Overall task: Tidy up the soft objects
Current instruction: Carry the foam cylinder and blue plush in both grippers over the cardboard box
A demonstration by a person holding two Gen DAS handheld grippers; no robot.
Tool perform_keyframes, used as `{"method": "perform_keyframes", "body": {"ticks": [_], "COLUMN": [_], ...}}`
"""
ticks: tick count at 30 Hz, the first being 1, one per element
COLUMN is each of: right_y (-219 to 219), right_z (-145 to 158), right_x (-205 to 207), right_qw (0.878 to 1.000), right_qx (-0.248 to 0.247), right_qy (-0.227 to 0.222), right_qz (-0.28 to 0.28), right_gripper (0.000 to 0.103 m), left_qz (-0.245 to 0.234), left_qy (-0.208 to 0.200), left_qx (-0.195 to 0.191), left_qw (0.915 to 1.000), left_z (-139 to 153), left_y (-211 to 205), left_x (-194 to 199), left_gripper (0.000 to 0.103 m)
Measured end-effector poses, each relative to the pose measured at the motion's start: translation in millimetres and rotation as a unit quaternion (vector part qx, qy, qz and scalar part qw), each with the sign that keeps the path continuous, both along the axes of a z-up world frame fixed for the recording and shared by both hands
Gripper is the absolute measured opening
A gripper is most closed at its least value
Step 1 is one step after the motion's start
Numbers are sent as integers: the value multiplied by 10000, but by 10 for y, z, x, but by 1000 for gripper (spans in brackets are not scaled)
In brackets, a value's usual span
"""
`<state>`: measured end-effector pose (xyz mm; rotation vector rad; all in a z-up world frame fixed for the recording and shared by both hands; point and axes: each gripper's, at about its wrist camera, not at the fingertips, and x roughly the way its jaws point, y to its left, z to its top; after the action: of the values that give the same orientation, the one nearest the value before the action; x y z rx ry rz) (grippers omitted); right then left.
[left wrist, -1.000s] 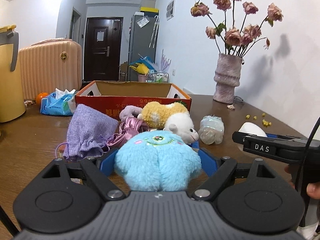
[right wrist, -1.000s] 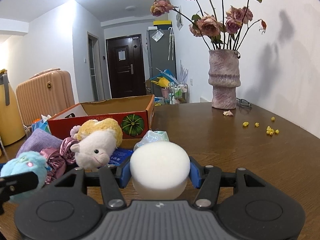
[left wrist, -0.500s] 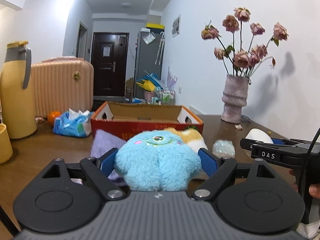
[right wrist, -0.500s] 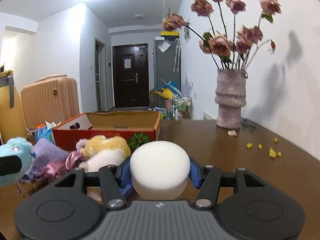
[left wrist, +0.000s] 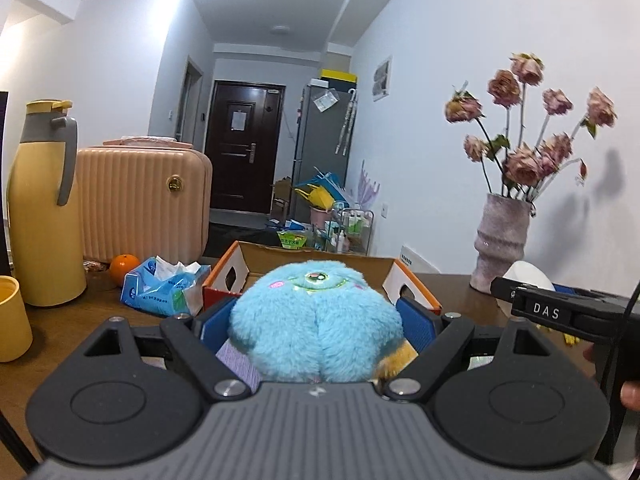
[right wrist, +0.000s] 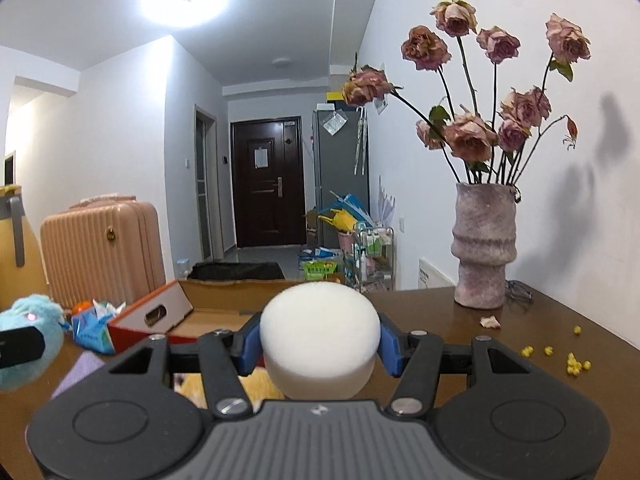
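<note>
My left gripper (left wrist: pixel 316 322) is shut on a fluffy blue plush monster (left wrist: pixel 316 320), lifted above the table in front of the open cardboard box (left wrist: pixel 320 264). My right gripper (right wrist: pixel 320 344) is shut on a round white sponge (right wrist: pixel 320 340), also held in the air near the box (right wrist: pixel 208 312). In the left wrist view the right gripper (left wrist: pixel 532 300) shows at the right edge with the sponge (left wrist: pixel 528 274). The blue plush (right wrist: pixel 28 332) appears at the left of the right wrist view. A purple pouch (left wrist: pixel 236 360) and a yellow plush (left wrist: pixel 396 358) lie below, mostly hidden.
A vase of dried roses (right wrist: pixel 484 252) stands on the brown table (right wrist: pixel 460 328) at the right, with yellow crumbs (right wrist: pixel 572 362) nearby. A yellow jug (left wrist: pixel 44 208), yellow cup (left wrist: pixel 12 320), orange (left wrist: pixel 124 266), tissue pack (left wrist: pixel 164 290) and pink suitcase (left wrist: pixel 144 200) sit at the left.
Both grippers have risen with their loads; the pile of pouch and plush toys has dropped low in both views, and the box now sits just behind each held object.
</note>
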<state>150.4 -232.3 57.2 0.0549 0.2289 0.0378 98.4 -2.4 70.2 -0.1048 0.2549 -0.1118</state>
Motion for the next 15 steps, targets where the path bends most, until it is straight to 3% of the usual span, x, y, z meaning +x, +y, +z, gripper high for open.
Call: {"method": "perform_keyframes", "body": {"ticks": [15], "right_y": [164], "right_z": [99], "right_x": [544], "right_qw": [9999], "right_qx": [108], "right_qy": [-103], "right_qz": [-14], "right_gripper": [56], "left_qz": [324], "left_qy": [-87], "left_qx": [-143], "left_qw": [9993], "left_z": [160], "left_y": [16], "left_x": [579], "left_gripper": [87]}}
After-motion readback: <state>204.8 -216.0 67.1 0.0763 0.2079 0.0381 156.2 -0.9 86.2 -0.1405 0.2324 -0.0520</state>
